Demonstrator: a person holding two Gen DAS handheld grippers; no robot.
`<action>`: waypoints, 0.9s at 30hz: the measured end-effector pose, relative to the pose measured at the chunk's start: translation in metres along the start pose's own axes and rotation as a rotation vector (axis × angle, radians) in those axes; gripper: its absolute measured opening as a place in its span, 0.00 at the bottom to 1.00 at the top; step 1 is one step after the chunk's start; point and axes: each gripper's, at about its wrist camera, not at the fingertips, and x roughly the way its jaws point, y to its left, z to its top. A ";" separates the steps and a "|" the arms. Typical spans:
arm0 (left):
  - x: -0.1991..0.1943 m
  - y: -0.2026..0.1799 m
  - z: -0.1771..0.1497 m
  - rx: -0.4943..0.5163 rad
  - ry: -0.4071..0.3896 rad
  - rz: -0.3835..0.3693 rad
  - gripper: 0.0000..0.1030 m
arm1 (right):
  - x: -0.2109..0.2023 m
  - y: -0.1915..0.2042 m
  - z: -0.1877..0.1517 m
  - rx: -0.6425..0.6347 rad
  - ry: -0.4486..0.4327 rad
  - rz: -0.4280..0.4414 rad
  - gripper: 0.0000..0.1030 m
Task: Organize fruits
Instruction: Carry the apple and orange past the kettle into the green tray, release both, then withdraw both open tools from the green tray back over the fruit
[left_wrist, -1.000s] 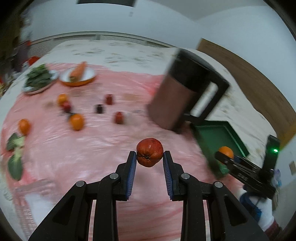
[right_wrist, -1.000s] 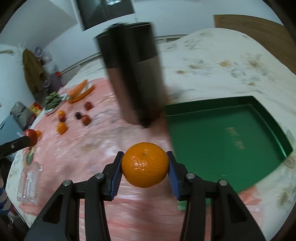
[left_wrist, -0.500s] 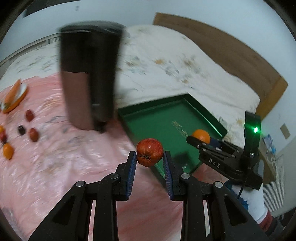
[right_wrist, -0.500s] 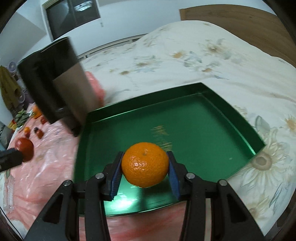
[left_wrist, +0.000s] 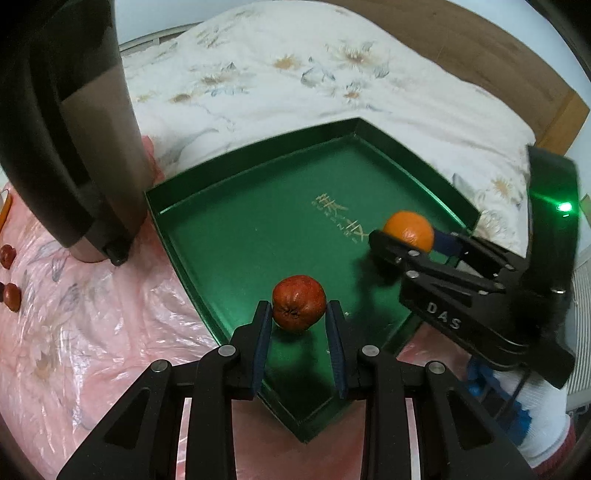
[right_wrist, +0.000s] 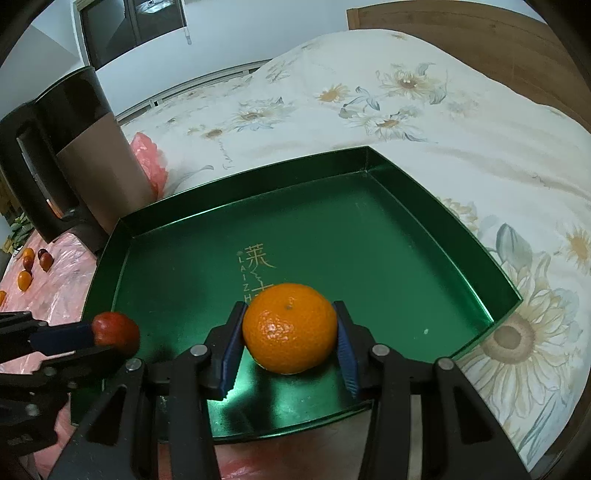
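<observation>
One green tray (right_wrist: 476, 236) on floral bedspread (right_wrist: 406, 96)

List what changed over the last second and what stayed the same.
Both grippers swung from over the pink sheet to above the green tray. The left gripper carried the red fruit along, the right gripper the orange. Nothing was let go. The tray, the black jug and the loose fruits stayed put.

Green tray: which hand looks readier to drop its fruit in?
The right. Its orange hangs over the middle of the green tray, while the left's red fruit sits just inside the near rim.
</observation>
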 end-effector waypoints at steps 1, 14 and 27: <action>0.002 0.000 0.000 -0.002 0.007 0.002 0.25 | 0.001 0.001 0.000 -0.004 0.003 -0.002 0.49; -0.018 0.000 -0.005 -0.007 -0.042 0.036 0.61 | -0.024 0.005 0.006 -0.022 -0.043 -0.019 1.00; -0.102 0.011 -0.037 -0.011 -0.103 0.103 0.74 | -0.117 0.038 -0.006 -0.028 -0.218 -0.005 1.00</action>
